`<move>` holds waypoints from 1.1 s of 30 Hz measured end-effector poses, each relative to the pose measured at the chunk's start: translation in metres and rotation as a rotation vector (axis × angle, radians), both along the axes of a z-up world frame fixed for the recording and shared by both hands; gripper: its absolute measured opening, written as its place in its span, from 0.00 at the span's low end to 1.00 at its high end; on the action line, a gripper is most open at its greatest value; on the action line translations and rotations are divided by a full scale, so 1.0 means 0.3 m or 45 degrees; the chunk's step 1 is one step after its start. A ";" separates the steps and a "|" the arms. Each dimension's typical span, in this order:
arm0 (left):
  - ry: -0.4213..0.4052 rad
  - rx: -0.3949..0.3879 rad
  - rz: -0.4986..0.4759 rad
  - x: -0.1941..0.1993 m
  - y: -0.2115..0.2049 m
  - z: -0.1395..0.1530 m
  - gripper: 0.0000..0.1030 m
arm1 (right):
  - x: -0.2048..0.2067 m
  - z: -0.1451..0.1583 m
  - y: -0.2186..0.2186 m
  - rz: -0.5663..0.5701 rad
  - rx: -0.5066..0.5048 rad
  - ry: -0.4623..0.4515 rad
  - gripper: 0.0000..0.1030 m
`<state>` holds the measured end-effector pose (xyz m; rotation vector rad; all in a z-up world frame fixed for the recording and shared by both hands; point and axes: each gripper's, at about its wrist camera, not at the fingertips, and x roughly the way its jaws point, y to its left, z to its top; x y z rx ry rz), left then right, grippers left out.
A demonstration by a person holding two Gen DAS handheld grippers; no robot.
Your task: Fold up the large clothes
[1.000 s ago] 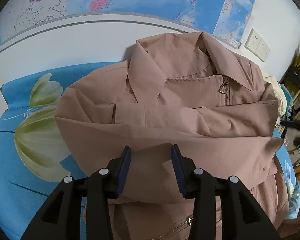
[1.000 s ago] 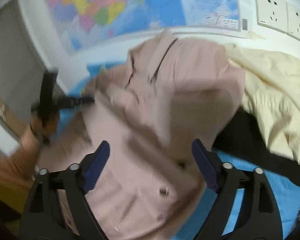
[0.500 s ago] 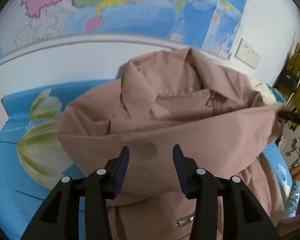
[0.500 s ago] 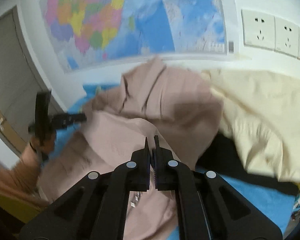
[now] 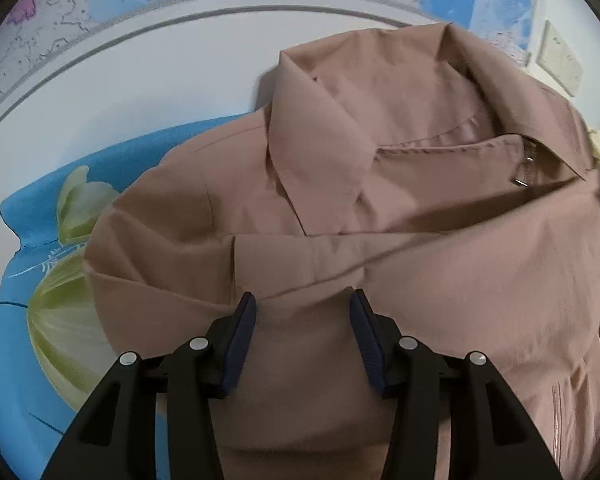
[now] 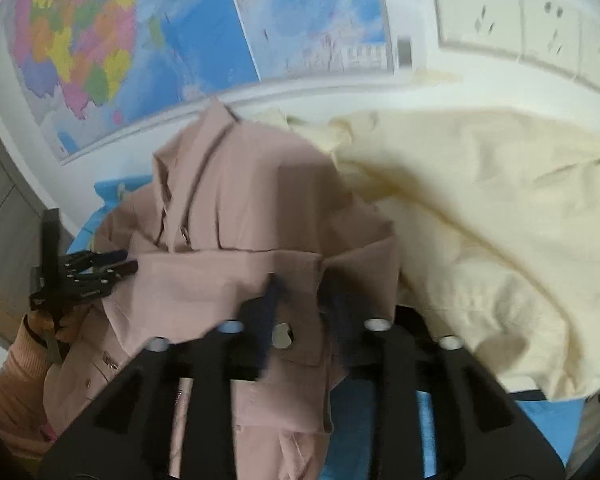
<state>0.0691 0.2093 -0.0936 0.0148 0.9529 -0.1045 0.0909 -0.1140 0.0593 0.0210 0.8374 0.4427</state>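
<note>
Left wrist view, pink jacket point(image 5: 380, 208) on blue sheet point(image 5: 16, 320)

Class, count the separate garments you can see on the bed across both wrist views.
2. The pink jacket lies in the middle of the blue sheet; the cream garment is heaped to its right against the wall. Others may lie hidden beneath them.

Left gripper point(image 5: 302, 300) is sitting at the lower centre of its frame, jaws parted; right gripper point(image 6: 300, 284) is blurring at lower centre, jaws opening; a sleeved hand point(image 6: 44, 320) is gripping the left tool at the left edge.
</note>
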 end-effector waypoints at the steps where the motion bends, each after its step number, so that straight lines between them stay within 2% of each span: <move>1: -0.002 0.009 -0.005 0.007 -0.004 -0.001 0.46 | -0.021 0.023 0.007 -0.002 0.002 -0.042 0.46; 3: -0.004 0.021 -0.006 0.012 -0.010 -0.001 0.46 | -0.091 0.072 0.038 0.063 0.012 -0.147 0.48; 5: -0.005 0.024 -0.004 0.012 -0.011 -0.003 0.46 | -0.162 0.087 0.100 0.190 0.013 -0.197 0.50; 6: -0.005 0.025 -0.002 0.004 -0.015 -0.001 0.47 | -0.190 0.071 0.156 0.274 -0.019 -0.198 0.53; 9: -0.023 0.023 0.008 -0.022 -0.013 0.018 0.47 | -0.192 -0.020 0.274 0.377 -0.142 -0.146 0.53; 10: -0.035 0.002 0.000 -0.038 -0.011 0.030 0.50 | -0.177 -0.048 0.293 0.381 -0.168 -0.129 0.53; 11: -0.055 -0.022 -0.008 -0.067 -0.009 0.049 0.58 | -0.153 -0.080 0.309 0.374 -0.192 -0.109 0.53; 13: -0.098 -0.043 -0.020 -0.134 0.010 0.075 0.61 | -0.087 -0.150 0.322 0.325 -0.294 -0.098 0.45; 15: -0.141 -0.058 -0.037 -0.234 0.046 0.090 0.64 | -0.046 -0.189 0.317 0.294 -0.320 -0.073 0.39; 17: -0.151 -0.087 -0.025 -0.325 0.094 0.086 0.68 | -0.016 -0.213 0.301 0.274 -0.290 -0.019 0.40; 19: -0.140 -0.118 0.009 -0.399 0.162 0.071 0.68 | -0.034 -0.204 0.281 0.280 -0.240 -0.019 0.52; 24: -0.076 -0.209 0.143 -0.523 0.321 0.011 0.68 | -0.092 -0.139 0.251 0.287 -0.140 -0.049 0.69; 27: -0.039 -0.263 0.183 -0.586 0.361 -0.036 0.68 | -0.142 -0.105 0.220 0.261 -0.073 -0.058 0.71; 30: -0.085 -0.299 0.182 -0.686 0.393 -0.036 0.68 | -0.190 -0.088 0.181 0.243 -0.019 -0.053 0.77; 33: -0.126 -0.310 0.238 -0.776 0.428 -0.021 0.71 | -0.217 -0.094 0.163 0.229 0.023 -0.028 0.79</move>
